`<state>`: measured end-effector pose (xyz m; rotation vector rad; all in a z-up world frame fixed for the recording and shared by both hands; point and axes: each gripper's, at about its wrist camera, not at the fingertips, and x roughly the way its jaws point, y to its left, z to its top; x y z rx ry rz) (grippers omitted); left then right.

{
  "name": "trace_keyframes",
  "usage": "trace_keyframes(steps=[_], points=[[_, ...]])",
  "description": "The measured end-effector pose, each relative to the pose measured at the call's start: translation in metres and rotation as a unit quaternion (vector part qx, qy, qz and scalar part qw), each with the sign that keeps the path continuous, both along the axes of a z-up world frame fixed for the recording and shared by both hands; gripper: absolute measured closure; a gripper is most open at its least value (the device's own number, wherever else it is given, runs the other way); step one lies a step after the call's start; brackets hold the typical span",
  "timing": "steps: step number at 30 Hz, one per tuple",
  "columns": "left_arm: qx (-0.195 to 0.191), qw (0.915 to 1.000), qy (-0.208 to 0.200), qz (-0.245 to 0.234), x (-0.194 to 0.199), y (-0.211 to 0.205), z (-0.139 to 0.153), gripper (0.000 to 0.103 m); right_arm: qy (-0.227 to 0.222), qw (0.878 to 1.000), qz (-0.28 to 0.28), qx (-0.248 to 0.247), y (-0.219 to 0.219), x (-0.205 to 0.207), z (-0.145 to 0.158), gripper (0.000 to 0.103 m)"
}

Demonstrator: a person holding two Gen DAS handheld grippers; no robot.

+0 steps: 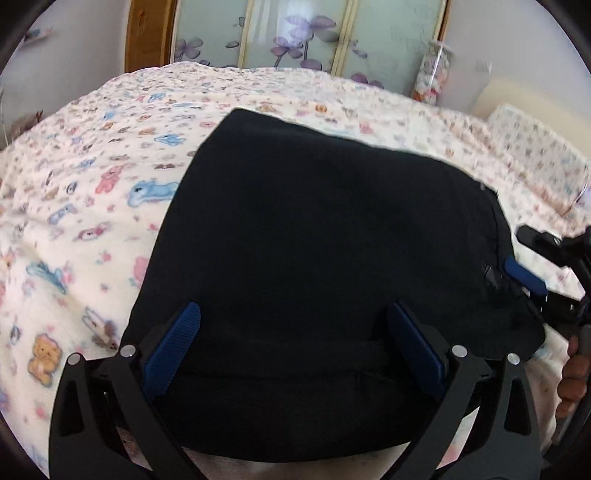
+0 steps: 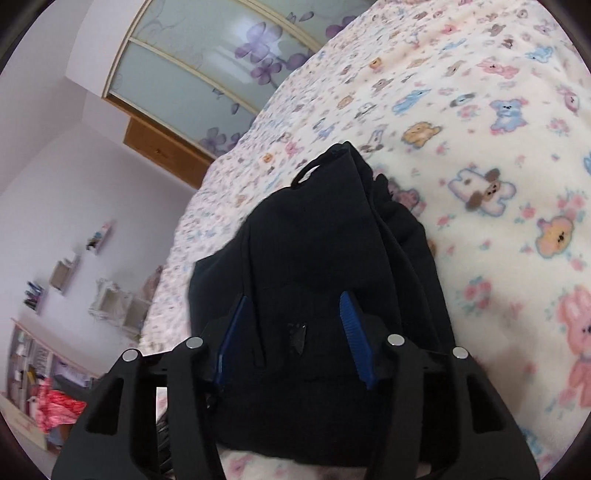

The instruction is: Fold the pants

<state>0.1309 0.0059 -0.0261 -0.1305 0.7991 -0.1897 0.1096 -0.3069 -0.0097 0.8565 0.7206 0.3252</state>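
Observation:
The black pants [image 1: 325, 236] lie folded in a thick bundle on the animal-print blanket [image 1: 92, 192]. My left gripper [image 1: 295, 314] is open, its blue pads [image 1: 173, 347] wide apart over the near edge of the bundle. My right gripper [image 2: 295, 306] is open too, with the dark cloth [image 2: 317, 240] between and under its blue pads [image 2: 356, 336]. It also shows in the left wrist view [image 1: 532, 273] at the bundle's right edge. A drawstring loop [image 2: 306, 171] sticks out at the far end of the pants.
The blanket [image 2: 480, 147] covers the whole bed. A pillow [image 1: 535, 147] lies at the far right. A wardrobe with flowered glass doors [image 1: 295, 33] stands behind the bed. Wall shelves [image 2: 66, 273] and a cluttered desk [image 2: 44, 387] stand beside the bed.

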Motion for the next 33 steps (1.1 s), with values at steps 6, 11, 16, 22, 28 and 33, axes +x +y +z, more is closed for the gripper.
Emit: trace_keyframes(steps=[6,11,16,22,28,33], points=[[-0.059,0.9924,-0.108,0.006,-0.036,0.016,0.027,0.002,-0.059,0.996,0.065,0.032,0.017,-0.037,0.012,0.023],[0.034,0.9993,0.014,0.01,-0.006,-0.004,-0.007,0.002,-0.023,0.994,0.067,0.086,0.009,-0.032,-0.029,0.023],[0.029,0.9995,0.0,0.012,-0.011,-0.002,-0.004,0.002,-0.033,0.996,0.076,0.028,0.013,-0.035,-0.005,0.022],[0.003,0.9986,-0.052,0.006,-0.026,0.001,0.012,0.002,-0.03,0.997,0.058,-0.039,-0.012,-0.009,0.026,0.021],[0.031,0.9941,-0.104,-0.003,-0.035,-0.011,0.025,0.002,0.013,0.994,0.054,-0.093,-0.02,0.014,0.022,0.023],[0.046,0.9948,-0.09,-0.012,-0.03,-0.017,0.023,0.002,0.031,0.992,0.055,-0.111,-0.022,0.014,0.013,0.023]])
